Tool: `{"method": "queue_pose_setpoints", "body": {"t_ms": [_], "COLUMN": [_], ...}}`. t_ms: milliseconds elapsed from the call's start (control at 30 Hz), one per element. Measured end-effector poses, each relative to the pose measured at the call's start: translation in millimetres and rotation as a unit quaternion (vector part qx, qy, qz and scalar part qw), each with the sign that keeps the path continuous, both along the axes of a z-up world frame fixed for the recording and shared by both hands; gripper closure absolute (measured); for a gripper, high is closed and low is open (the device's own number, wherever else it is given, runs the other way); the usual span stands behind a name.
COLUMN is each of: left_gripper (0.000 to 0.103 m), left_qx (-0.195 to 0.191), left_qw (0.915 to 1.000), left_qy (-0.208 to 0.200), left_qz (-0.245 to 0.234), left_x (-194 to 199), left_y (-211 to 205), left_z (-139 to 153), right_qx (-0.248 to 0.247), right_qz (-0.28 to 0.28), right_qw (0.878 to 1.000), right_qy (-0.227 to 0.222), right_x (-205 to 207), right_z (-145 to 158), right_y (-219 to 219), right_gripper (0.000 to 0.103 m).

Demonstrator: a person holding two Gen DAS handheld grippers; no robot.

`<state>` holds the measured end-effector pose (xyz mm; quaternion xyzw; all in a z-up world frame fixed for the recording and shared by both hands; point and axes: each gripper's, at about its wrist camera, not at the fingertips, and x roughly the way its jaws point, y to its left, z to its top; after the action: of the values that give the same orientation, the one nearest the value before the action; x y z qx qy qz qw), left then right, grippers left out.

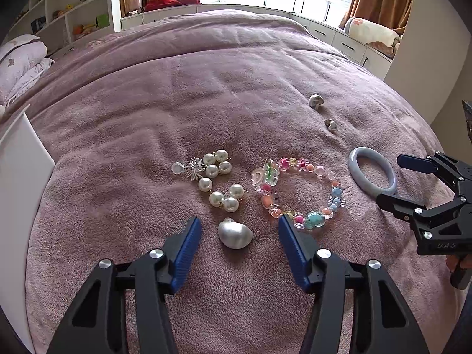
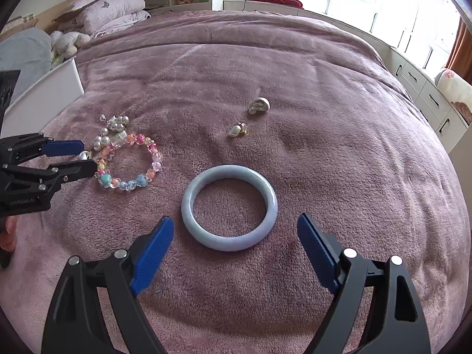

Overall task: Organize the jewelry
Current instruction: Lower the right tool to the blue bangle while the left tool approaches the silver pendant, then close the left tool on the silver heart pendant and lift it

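Jewelry lies on a mauve blanket (image 1: 206, 88). My left gripper (image 1: 239, 224) is open, its jaws either side of a large pearl earring (image 1: 235, 233). Beyond it lie a pearl cluster piece (image 1: 218, 177) and a colourful bead bracelet (image 1: 298, 191), which also shows in the right wrist view (image 2: 126, 159). My right gripper (image 2: 236, 227) is open, just short of a pale blue bangle (image 2: 229, 211); the bangle also shows in the left wrist view (image 1: 372, 171). Two small earrings (image 2: 259, 104) (image 2: 238, 129) lie farther back.
A white box (image 1: 20, 159) stands at the left edge of the bed; it also shows in the right wrist view (image 2: 44, 88). Folded quilts (image 2: 103, 8) and shelves (image 1: 67, 8) are at the back left. Drawers (image 1: 348, 44) run under the window.
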<state>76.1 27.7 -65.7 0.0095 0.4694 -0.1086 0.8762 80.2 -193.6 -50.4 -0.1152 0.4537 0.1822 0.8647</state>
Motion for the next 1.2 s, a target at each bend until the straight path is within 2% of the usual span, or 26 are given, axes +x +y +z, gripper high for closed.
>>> {"method": "queue_pose_setpoints", "body": {"t_ms": [67,267,333,367,433,533,667,900,1200], "left_gripper": [0.054,0.056,0.064,0.066,0.069,0.074,0.074,0.074,0.074], "left_qx": [0.003,-0.002,-0.006,-0.004,0.000,-0.005,-0.014,-0.001,-0.017], "left_qw": [1.0000,0.9999,0.9998,0.9998,0.9998,0.9998,0.9998,0.9999,0.9998], "left_qy": [0.004,0.010,0.011,0.011,0.011,0.012,0.012,0.006,-0.002], "left_qz": [-0.005,-0.009,-0.014,-0.015,-0.018,-0.015,-0.012,-0.013,-0.008], "left_x": [1,2,2,2,1,1,1,-1,-6], "left_y": [-2,-1,-1,-1,-1,1,4,-1,5], "left_z": [-1,-5,-5,-5,-5,-5,-5,-1,9], "right_qx": [-0.009,-0.016,-0.015,-0.015,-0.005,0.003,0.007,0.015,0.022], "right_qz": [0.003,0.002,0.003,0.004,0.007,0.004,0.004,0.003,0.002], "right_qw": [1.000,1.000,1.000,1.000,1.000,1.000,1.000,1.000,1.000], "right_qy": [0.002,0.012,0.015,0.016,0.021,0.026,0.026,0.021,0.014], "right_x": [2,9,11,13,15,16,15,11,6], "right_z": [-4,-11,-13,-13,-14,-14,-14,-12,-5], "right_y": [4,7,8,8,8,7,6,4,2], "right_gripper": [0.018,0.018,0.019,0.020,0.030,0.030,0.031,0.031,0.031]}}
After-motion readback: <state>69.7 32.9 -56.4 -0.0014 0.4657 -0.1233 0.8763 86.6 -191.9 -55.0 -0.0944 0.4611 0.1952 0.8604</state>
